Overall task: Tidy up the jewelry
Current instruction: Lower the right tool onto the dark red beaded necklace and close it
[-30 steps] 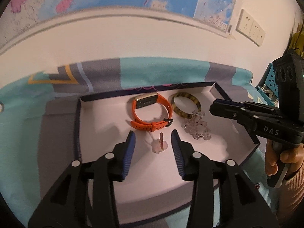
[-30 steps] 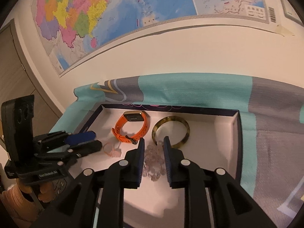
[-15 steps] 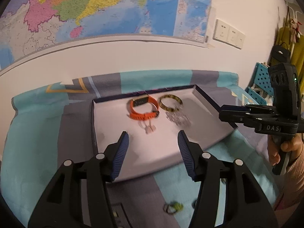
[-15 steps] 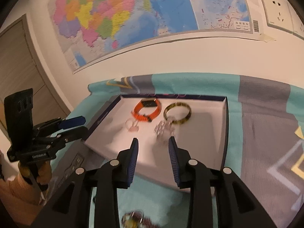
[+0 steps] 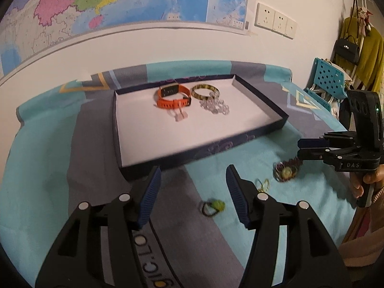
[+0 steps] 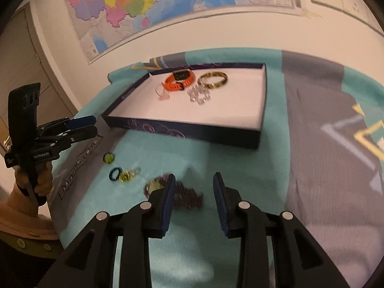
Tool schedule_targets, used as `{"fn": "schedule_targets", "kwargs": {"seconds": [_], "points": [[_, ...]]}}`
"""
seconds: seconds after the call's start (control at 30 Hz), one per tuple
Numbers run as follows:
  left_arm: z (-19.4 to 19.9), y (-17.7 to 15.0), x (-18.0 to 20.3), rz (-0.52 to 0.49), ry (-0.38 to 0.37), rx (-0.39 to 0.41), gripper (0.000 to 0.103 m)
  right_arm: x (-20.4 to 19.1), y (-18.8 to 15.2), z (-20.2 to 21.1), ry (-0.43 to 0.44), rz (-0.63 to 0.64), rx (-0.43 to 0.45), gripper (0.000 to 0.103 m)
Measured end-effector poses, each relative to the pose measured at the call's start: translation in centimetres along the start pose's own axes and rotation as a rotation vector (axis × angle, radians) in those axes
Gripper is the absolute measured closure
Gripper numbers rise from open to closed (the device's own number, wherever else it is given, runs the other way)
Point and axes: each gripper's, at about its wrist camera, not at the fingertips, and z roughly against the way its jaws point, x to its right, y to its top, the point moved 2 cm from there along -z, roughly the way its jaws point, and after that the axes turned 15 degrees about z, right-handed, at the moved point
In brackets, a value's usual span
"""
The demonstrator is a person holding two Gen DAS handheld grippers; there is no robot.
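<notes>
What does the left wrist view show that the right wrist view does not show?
Only the left wrist view: a blue chair and hanging bags on the right. Only the right wrist view: a brown door and a round green piece on the cloth. Both: the tray with the orange watch, the wall map and the dark beaded bracelet.

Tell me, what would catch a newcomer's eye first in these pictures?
Probably the shallow dark tray on the teal and grey cloth, with an orange watch, a mottled bangle and a clear bead bracelet grouped near its far side. Next, the loose pieces lying on the cloth in front of it, such as the dark beaded bracelet just beyond the right gripper. Behind everything, a colourful wall map.
</notes>
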Motion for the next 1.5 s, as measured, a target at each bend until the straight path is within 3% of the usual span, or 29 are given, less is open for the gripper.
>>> {"fn": "schedule_targets", "kwargs": {"seconds": [0.37, 0.6, 0.7, 0.9, 1.5], "points": [[0.5, -1.9, 0.5, -0.002, -0.010, -0.026, 0.047, -3.0, 0.3, 0.7, 0.051, 0.060, 0.038, 0.074], [0.4, -2.8, 0.5, -0.007, -0.004, -0.041, 0.044, -4.0, 0.4, -1.1, 0.065, 0.076, -0.004, 0.083], [0.4, -2.9, 0.4, -0.006, -0.006, -0.045, 0.044, -4.0, 0.3, -1.4, 0.069, 0.068, -0.008, 0.096], [0.2, -3.1, 0.2, -0.004, -0.009, -0.051, 0.044, -3.7, -0.1, -1.5, 0.069, 0.054, -0.006, 0.102], [-0.8, -3.9, 0.5, -0.031, -0.015, -0.091, 0.048, -3.5, 1.2, 0.9, 0.104, 0.022, 0.096, 0.103]]}}
